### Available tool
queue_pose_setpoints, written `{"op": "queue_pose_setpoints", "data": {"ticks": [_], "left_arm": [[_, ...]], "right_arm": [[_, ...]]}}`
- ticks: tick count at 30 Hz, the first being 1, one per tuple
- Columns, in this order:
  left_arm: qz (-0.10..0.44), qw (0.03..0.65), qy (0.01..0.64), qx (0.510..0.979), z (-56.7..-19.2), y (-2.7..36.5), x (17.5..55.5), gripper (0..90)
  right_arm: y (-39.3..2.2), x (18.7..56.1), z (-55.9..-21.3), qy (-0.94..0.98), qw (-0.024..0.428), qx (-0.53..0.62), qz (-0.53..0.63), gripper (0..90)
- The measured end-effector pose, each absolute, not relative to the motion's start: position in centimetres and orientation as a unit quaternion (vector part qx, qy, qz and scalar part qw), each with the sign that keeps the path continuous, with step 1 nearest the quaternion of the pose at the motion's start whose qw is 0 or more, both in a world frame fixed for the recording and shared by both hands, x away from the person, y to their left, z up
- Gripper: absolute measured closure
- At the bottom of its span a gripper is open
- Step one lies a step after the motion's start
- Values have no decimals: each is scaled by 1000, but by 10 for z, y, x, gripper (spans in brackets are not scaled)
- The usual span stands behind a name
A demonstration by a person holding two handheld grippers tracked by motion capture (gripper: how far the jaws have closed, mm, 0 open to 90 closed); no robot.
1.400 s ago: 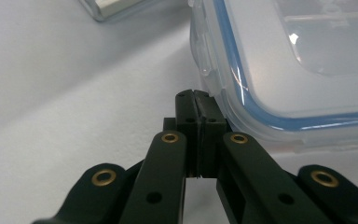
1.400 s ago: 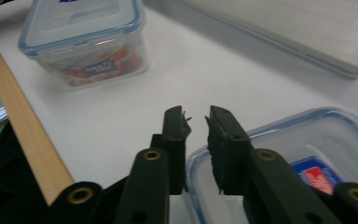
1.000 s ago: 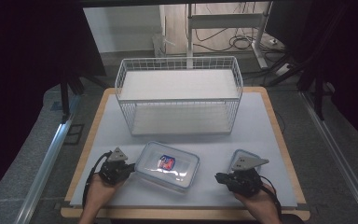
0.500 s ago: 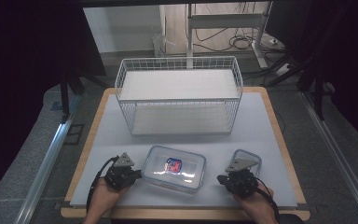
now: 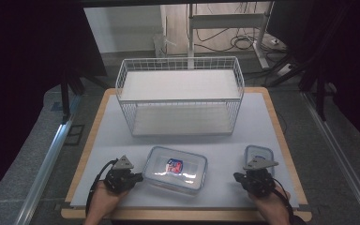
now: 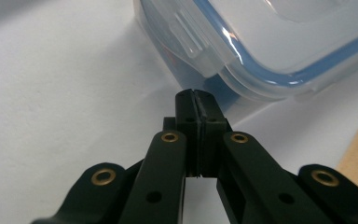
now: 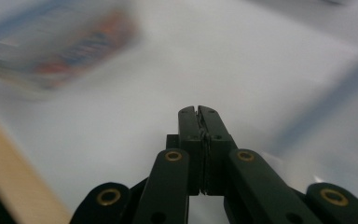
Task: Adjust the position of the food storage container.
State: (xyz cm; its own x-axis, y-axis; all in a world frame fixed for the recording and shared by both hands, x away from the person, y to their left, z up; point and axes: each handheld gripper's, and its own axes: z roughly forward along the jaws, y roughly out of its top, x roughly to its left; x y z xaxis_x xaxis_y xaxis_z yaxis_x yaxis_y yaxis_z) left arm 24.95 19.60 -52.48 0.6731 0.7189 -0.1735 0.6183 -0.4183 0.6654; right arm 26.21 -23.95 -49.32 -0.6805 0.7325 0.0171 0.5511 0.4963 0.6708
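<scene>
The large clear rectangular plastic container with a blue-sealed lid (image 5: 175, 169) lies on the white desk (image 5: 215, 140), just ahead of the left gripper (image 5: 138, 177), whose fingers (image 6: 186, 112) are pressed together on nothing. Its short end with a lid clip (image 6: 191, 32) faces them, so its long axis runs on away from the tips. The right gripper (image 5: 236, 177), fingers likewise closed and empty, sits well apart, with a small clear container (image 5: 258, 155) just beyond it. The left hand (image 5: 104, 199) looks nearer.
</scene>
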Motion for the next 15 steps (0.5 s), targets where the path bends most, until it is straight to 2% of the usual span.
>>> {"op": "queue_pose_setpoints", "data": {"ticks": [3, 4, 8, 9, 11, 15], "left_arm": [[67, 366, 394, 840, -523, 192, 245, 898], [68, 366, 389, 843, -522, 189, 245, 898], [69, 364, 388, 844, -521, 179, 246, 899], [70, 362, 391, 843, -522, 178, 246, 899], [63, 367, 394, 840, -522, 176, 249, 899], [72, 356, 390, 846, -520, 163, 253, 900]], "right_arm": [[-213, 259, -497, 864, 86, 340, 360, 880], [-206, 258, -497, 867, 85, 330, 362, 878], [-185, 259, -496, 876, 104, 308, 357, 877], [-184, 260, -497, 876, 114, 309, 352, 877], [-188, 264, -497, 870, 102, 323, 359, 880], [-192, 272, -497, 866, 120, 334, 351, 894]]}}
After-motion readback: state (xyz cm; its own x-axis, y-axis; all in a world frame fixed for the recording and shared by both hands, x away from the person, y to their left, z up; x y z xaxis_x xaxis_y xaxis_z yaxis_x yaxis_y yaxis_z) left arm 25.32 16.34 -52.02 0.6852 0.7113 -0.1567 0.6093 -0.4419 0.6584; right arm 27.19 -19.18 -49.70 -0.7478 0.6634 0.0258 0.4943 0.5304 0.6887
